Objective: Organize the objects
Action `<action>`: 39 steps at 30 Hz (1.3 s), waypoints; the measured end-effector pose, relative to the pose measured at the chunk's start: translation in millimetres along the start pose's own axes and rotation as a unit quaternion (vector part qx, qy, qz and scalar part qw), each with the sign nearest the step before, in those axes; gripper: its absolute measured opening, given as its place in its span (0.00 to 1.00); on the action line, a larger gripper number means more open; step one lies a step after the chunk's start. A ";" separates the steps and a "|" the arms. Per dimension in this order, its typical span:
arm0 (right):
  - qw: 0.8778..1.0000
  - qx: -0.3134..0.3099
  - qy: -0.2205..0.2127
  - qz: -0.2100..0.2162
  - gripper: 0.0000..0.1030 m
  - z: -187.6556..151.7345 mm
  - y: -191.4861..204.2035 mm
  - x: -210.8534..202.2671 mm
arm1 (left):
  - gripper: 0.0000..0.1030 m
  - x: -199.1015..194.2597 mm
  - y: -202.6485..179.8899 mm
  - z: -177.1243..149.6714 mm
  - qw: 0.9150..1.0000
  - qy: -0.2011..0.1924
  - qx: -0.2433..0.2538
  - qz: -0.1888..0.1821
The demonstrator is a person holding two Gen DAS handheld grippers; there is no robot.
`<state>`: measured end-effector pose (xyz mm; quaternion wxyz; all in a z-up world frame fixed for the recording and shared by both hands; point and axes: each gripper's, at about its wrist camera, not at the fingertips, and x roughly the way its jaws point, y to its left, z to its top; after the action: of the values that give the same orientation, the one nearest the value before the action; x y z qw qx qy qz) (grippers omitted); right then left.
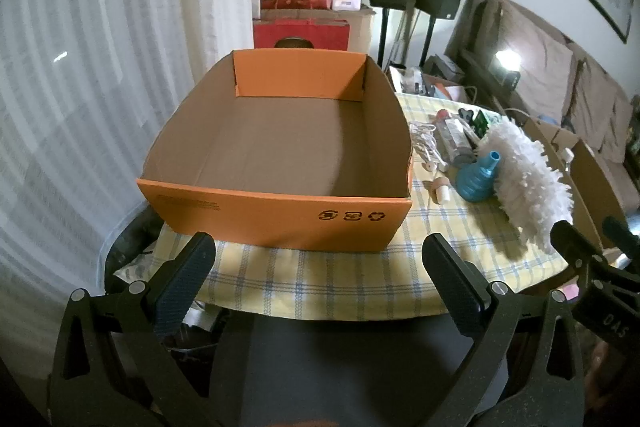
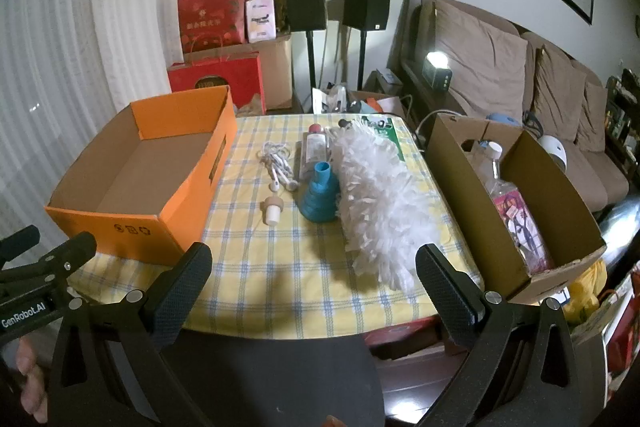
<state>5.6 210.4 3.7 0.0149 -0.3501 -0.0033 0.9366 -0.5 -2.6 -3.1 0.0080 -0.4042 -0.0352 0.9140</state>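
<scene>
2 grippers hover at the near edge of the worktop [image 2: 280, 291], fingers spread wide and holding nothing.

The left gripper [image 1: 318, 263] faces an orange box [image 1: 276, 215] with a plain brown inside, standing on the checked yellow cloth at the left. The right gripper [image 2: 314, 275] faces a fluffy white duster [image 2: 376, 199] lying at mid-cloth, with a blue ribbed funnel [image 2: 320, 197] touching its left side. A cork [image 2: 273, 211], white earphones [image 2: 280, 163] and a clear bottle [image 2: 314, 147] lie between duster and box.
</scene>
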 end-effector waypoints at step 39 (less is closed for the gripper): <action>1.000 0.002 0.005 -0.001 1.00 -5.2 -6.6 5.1 | 1.00 1.9 -2.8 -0.1 1.000 0.000 0.001 -0.015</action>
<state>5.3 217.1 -3.4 0.0168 -0.3550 -0.0015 0.9347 -1.8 0.3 -4.4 0.0223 -0.4039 -0.0400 0.9137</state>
